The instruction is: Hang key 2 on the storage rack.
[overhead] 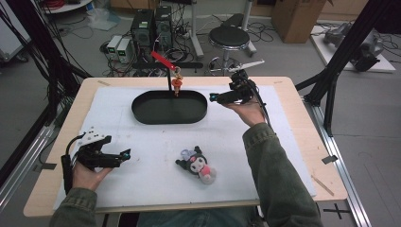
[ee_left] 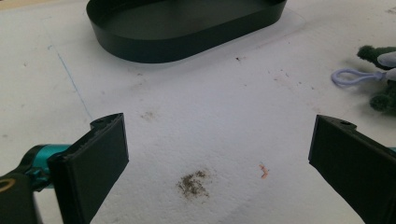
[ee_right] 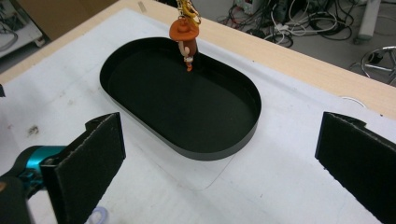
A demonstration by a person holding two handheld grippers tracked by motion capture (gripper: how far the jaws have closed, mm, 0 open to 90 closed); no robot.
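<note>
The orange figurine (ee_right: 186, 39) is seen hanging on its chain from the red-armed stand (overhead: 166, 66), over the far rim of the black tray (overhead: 142, 113). It is judged best approached slowly and level, the jaws closed on the body rather than the chain. The right gripper (overhead: 213, 97), jaws wide apart, is held beside the tray, the figurine well ahead. The left gripper (overhead: 124, 154), also spread, is held well nearer than the tray, close to the plush toy (overhead: 198, 164).

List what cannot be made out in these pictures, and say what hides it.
- Plush toy: cut off by the right edge of the left gripper view.
- Hanging figure: its chain top is cut by the top edge of the right gripper view.
- Figure's face: too small in the high view.
</note>
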